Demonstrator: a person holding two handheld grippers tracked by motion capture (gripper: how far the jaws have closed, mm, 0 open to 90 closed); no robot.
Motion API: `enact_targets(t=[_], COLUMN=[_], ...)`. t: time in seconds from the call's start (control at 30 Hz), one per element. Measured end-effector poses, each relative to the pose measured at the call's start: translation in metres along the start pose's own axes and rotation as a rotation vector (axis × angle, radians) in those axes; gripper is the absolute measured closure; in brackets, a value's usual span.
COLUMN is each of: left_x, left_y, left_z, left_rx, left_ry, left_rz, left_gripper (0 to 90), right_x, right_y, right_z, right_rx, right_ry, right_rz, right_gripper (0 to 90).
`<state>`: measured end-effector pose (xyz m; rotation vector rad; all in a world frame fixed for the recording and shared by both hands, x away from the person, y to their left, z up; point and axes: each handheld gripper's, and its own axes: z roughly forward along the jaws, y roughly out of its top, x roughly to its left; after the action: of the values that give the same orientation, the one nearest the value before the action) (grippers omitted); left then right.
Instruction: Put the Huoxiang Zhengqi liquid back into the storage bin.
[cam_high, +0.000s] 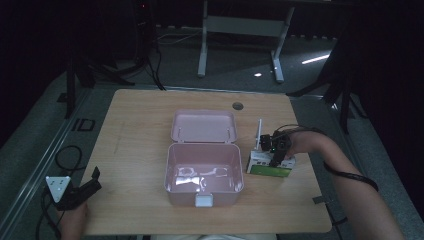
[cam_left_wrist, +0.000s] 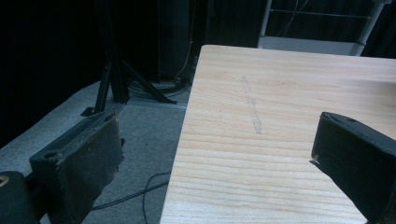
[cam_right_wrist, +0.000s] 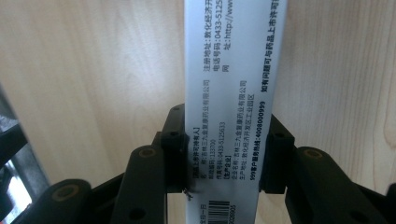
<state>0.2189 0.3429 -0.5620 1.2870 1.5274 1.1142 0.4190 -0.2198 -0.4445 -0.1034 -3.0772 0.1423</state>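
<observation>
- The medicine carton (cam_high: 270, 165), white with a green face, lies on the bench (cam_high: 140, 130) just beside the open pink box (cam_high: 202, 172), at that box's 3 o'clock.
- In the right gripper view the carton (cam_right_wrist: 231, 93) runs up between my jaws, printed side toward the camera, with both pads against its long sides.
- So my right hand-held gripper (cam_high: 276, 155) is clamped on the carton, the jaws only a carton's width apart.
- I judge the step in hand to be the grasp itself; the carton does not yet look lifted off the bench.
- The next move calls for a clean lift, a carry toward 9 o'clock over the box's rim, then a release into its empty tub.
- My left hand-held gripper (cam_high: 80, 192) idles at the bench's 8 o'clock corner, jaws wide apart, holding nothing.
</observation>
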Motion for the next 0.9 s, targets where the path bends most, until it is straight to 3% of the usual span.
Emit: enact_targets(t=[0.33,0.73,0.9], left_x=[0.000,0.000,0.000], left_y=[0.000,0.000,0.000], left_z=[0.000,0.000,0.000], left_rx=[0.000,0.001,0.001], left_ry=[0.002,0.003,0.003], left_rz=[-0.003,-0.004,-0.005], left_gripper=[2.1,2.1,2.1], right_x=[0.010,0.029,0.039], right_y=[-0.005,-0.012,-0.014], right_z=[-0.014,-0.047,-0.061], right_rx=[0.007,-0.020,-0.022], right_ry=[0.002,0.016,-0.002], right_rz=[0.017,0.031,0.030], right_gripper=[61.4,61.5,61.5])
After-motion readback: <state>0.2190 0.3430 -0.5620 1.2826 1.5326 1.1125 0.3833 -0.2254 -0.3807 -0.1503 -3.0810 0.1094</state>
